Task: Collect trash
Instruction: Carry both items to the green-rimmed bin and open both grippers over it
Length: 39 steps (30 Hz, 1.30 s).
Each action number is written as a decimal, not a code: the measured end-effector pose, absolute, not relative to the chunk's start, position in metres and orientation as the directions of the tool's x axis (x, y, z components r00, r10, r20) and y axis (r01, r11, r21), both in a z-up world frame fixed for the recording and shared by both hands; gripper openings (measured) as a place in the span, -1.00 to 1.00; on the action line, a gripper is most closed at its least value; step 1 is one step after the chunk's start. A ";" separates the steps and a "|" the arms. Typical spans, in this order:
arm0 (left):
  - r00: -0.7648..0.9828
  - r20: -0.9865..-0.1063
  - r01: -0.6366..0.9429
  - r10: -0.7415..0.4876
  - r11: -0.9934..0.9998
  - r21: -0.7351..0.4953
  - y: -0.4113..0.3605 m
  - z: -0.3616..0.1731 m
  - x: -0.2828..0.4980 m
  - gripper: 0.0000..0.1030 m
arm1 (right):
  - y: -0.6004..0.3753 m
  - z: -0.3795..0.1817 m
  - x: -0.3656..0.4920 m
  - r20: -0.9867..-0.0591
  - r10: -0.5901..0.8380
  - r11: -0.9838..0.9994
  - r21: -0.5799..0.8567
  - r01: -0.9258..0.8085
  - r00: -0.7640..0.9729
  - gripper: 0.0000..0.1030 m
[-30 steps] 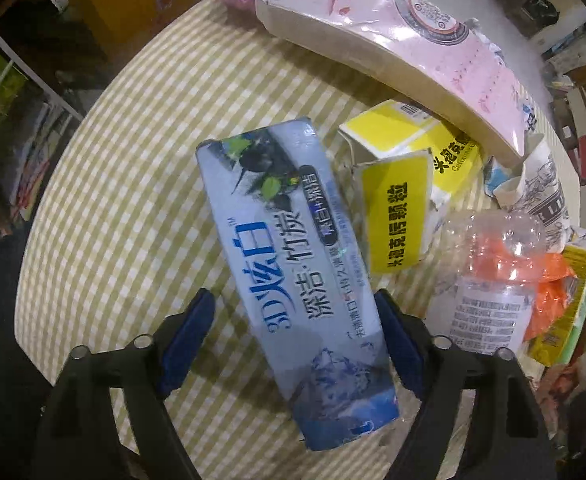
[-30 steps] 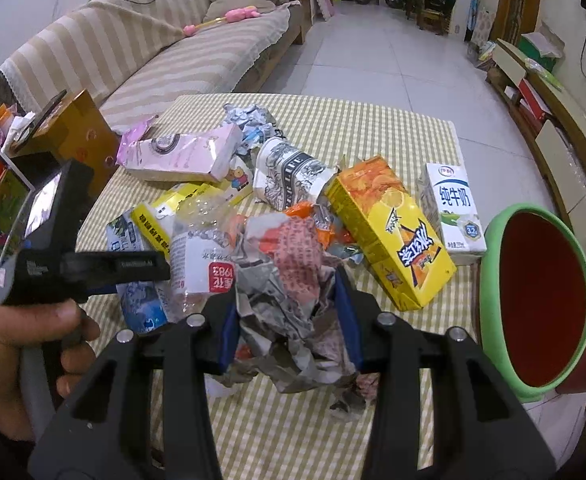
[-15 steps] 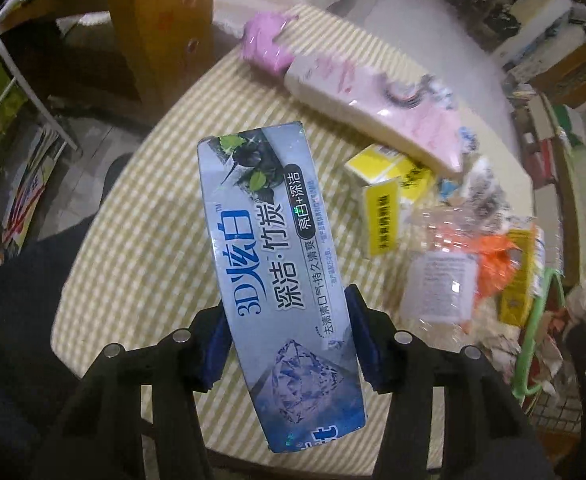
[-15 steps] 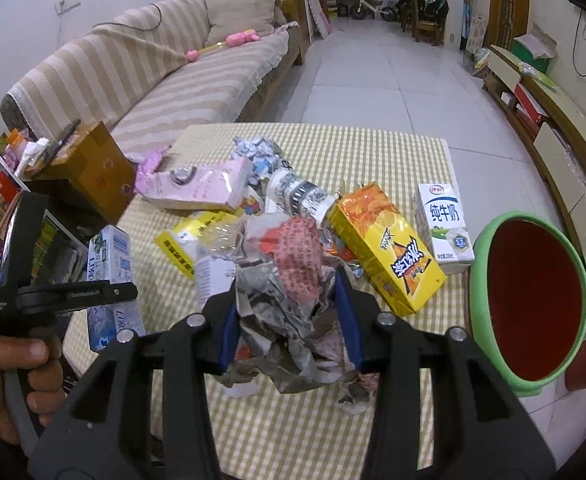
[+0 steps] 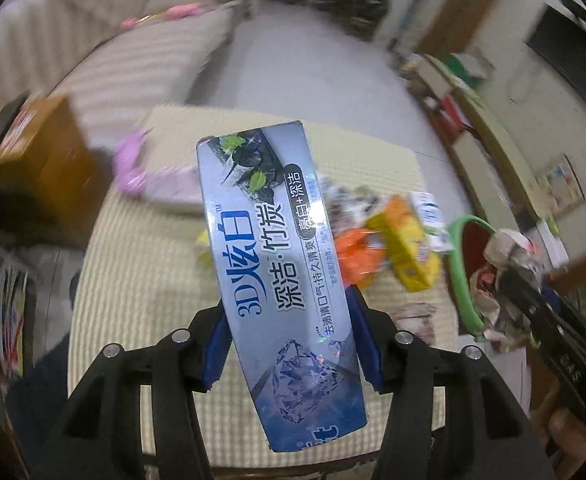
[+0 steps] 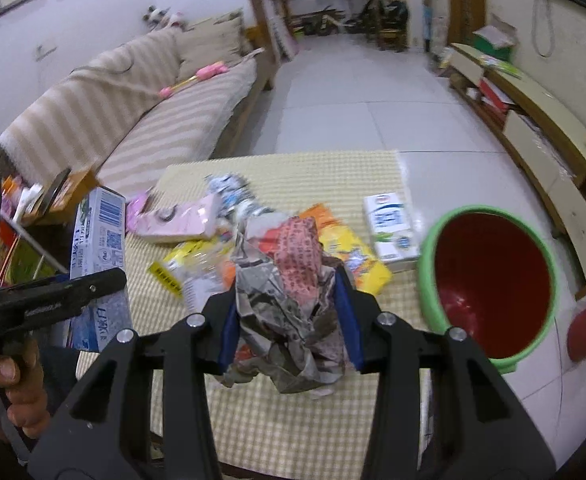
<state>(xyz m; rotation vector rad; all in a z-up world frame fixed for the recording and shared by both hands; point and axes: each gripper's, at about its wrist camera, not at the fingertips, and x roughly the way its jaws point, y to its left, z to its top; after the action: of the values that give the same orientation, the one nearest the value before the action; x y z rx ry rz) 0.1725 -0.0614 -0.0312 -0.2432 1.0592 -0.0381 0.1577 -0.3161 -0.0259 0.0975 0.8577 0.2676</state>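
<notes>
My left gripper [image 5: 289, 316] is shut on a blue-grey toothpaste box [image 5: 269, 248] and holds it high above the checked table [image 5: 141, 280]. The box also shows at the left of the right wrist view [image 6: 99, 248]. My right gripper [image 6: 289, 304] is shut on a crumpled newspaper wad [image 6: 289, 300], held above the table's near edge [image 6: 293, 420]. A red bin with a green rim [image 6: 493, 284] stands on the floor just right of the table; it shows in the left wrist view [image 5: 463, 272] too.
More trash lies on the table: a pink packet [image 6: 177, 222], a yellow box [image 6: 181, 264], an orange-yellow carton [image 6: 353, 252], a white milk carton [image 6: 393, 224], a plastic bottle [image 6: 201, 280]. A striped sofa [image 6: 133, 108] stands behind, low cabinets [image 6: 533, 128] at right.
My left gripper has lifted the toothpaste box higher and swung its view up and right, toward the bin. My right gripper has risen with the paper wad and shifted toward the bin.
</notes>
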 end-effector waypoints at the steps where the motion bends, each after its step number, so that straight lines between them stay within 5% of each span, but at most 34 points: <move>1: 0.494 -0.854 -0.063 -0.161 0.974 -0.219 -0.069 -0.028 0.174 -0.02 | -0.330 -0.024 0.159 -0.730 0.256 0.967 0.193 -0.168 0.633 -0.20; 20: 0.352 -0.776 0.373 -0.523 0.839 -0.396 -0.271 0.001 0.265 0.00 | -0.518 -0.041 0.187 -0.721 0.063 0.950 0.255 0.180 0.690 -0.20; 32: 0.211 -0.853 0.451 -0.478 0.822 -0.349 -0.355 -0.058 0.304 0.06 | -0.556 -0.091 0.206 -0.774 0.069 0.919 0.295 0.262 0.629 -0.20; 39: 0.257 -0.843 0.399 -0.473 0.846 -0.353 -0.348 -0.065 0.315 0.59 | -0.547 -0.102 0.213 -0.792 0.058 0.931 0.263 0.254 0.608 -0.01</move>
<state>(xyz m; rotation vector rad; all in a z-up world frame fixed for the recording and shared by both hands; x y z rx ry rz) 0.3153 -0.3485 -0.0650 -0.0734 1.1699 -0.5916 0.2129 -0.5469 -0.1024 0.3704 0.9157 -0.1166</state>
